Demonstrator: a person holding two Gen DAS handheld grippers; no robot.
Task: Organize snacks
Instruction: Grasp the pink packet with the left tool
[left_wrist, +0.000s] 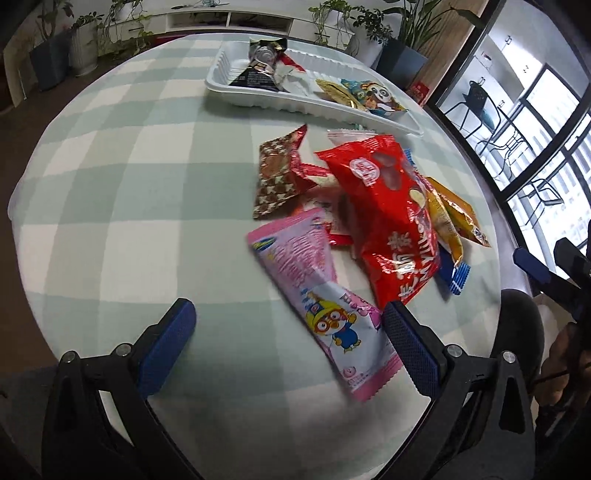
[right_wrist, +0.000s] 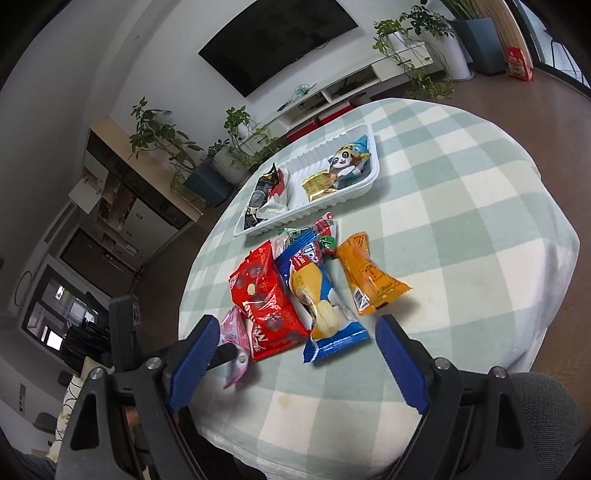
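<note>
A heap of snack packets lies on the checked tablecloth in front of a white two-part tray (left_wrist: 221, 74) (right_wrist: 373, 173). My left gripper (left_wrist: 288, 308) is open low over the cloth. The pink cartoon packet (left_wrist: 314, 291) lies between its fingers, and neither pad presses on it. Beside it are a big red packet (left_wrist: 391, 210) (right_wrist: 264, 295), a brown starred one (left_wrist: 277, 177) and yellow ones (left_wrist: 448, 218). My right gripper (right_wrist: 295, 325) is open with nothing held, just short of the red packet and a blue cake packet (right_wrist: 325, 314). An orange packet (right_wrist: 369, 277) lies to their right.
The tray holds a black packet (left_wrist: 258, 70) (right_wrist: 260, 192) in one part and a gold packet (right_wrist: 319, 184) with a panda packet (left_wrist: 373, 96) (right_wrist: 349, 160) in the other. The round table's edge (right_wrist: 554, 295) drops off close by. A grey chair (right_wrist: 546, 402) stands near. Potted plants line the wall.
</note>
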